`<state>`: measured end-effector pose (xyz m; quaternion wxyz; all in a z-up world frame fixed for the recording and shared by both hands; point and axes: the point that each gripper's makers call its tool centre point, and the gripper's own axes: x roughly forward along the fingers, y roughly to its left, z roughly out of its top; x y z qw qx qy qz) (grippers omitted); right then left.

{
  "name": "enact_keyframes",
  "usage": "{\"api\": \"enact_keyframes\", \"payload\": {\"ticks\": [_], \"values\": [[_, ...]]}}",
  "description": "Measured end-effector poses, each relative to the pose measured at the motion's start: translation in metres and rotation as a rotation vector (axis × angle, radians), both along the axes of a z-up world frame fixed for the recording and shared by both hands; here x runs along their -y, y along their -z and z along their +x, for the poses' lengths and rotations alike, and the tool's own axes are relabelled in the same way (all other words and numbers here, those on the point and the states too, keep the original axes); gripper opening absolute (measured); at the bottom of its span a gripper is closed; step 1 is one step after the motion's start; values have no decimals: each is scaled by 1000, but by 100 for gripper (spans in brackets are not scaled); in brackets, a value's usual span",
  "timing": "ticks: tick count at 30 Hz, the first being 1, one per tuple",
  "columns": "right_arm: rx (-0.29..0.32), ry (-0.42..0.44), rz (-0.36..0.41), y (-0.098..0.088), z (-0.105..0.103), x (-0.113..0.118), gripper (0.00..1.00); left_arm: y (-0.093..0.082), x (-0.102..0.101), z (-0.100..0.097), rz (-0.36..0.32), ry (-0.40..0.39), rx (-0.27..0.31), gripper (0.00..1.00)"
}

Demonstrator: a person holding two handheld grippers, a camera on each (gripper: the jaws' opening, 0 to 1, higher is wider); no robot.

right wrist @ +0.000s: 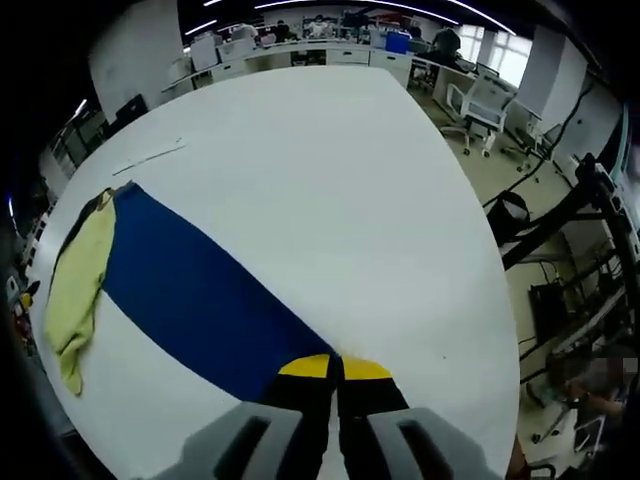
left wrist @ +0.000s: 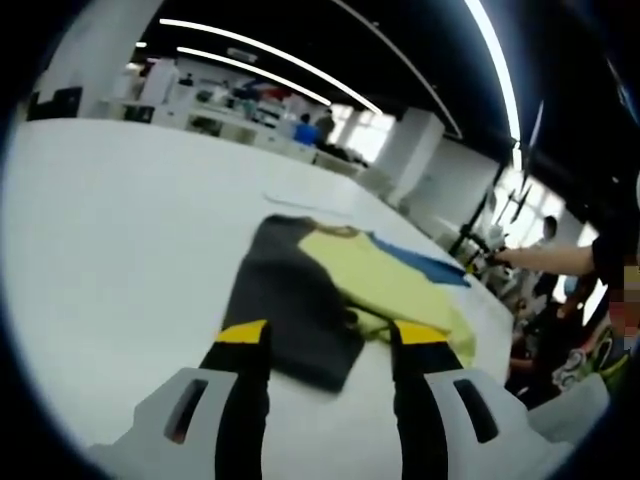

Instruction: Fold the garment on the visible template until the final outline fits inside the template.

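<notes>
The soft yellow and dark grey cloth garment (left wrist: 340, 290) lies crumpled on the broad white table (left wrist: 110, 260), partly over the flat blue rectangular template (right wrist: 200, 300). In the left gripper view the left gripper (left wrist: 328, 350) hovers just near the garment's grey edge with its yellow-tipped jaws spread wide and nothing between them. In the right gripper view the right gripper (right wrist: 335, 368) has its jaws pressed together at the near corner of the template (whether they pinch the sheet's edge, I cannot tell), with the garment far off at the left end. The fabric looks light, limp and easily bunched, so it will sag when lifted. Judging from this, corners or hems are the best places to pinch.
</notes>
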<state>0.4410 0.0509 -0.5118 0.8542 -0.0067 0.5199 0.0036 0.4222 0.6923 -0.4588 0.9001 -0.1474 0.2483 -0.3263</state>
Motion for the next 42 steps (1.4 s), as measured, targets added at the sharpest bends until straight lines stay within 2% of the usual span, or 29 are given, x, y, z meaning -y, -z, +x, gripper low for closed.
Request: {"api": "enact_keyframes", "payload": {"ticks": [7, 10, 13, 16, 19, 22, 24, 25, 27, 30, 33, 34, 37, 39, 42], "values": [[13, -18, -21, 0, 0, 0, 1, -1, -2, 0, -2, -5, 1, 45], [34, -36, -43, 0, 1, 2, 18, -2, -3, 0, -5, -6, 2, 45], [90, -48, -47, -5, 4, 1, 27, -1, -2, -1, -5, -5, 3, 45], [156, -55, -36, -12, 11, -3, 40, -1, -1, 0, -5, -3, 4, 45], [252, -102, -9, -25, 20, -18, 47, -2, -1, 0, -10, -3, 9, 45], [319, -63, 52, -38, 25, -30, 50, -2, 0, 0, -12, -2, 9, 45], [373, -108, 57, -48, 28, -41, 53, -2, 0, -1, -15, -2, 12, 45], [368, -107, 57, -50, 26, -43, 55, -3, -1, -1, -16, -2, 13, 45], [423, -135, 96, -61, 29, -59, 58, -3, -2, -2, -15, -3, 15, 45], [454, -163, 124, -70, 28, -73, 66, -3, -4, -3, -11, -3, 19, 45], [502, -227, 176, -81, 27, -97, 76, -1, -5, -4, 3, 5, 17, 46], [501, -230, 183, -82, 27, -102, 81, -1, -5, -5, 2, 7, 18, 46], [532, -271, 195, -88, 27, -121, 86, -1, -5, -7, -5, 5, 16, 46], [543, -291, 235, -90, 27, -135, 90, -1, -6, -8, -9, 2, 18, 46], [530, -314, 242, -88, 24, -147, 94, -3, -8, -9, -16, -6, 23, 46]]}}
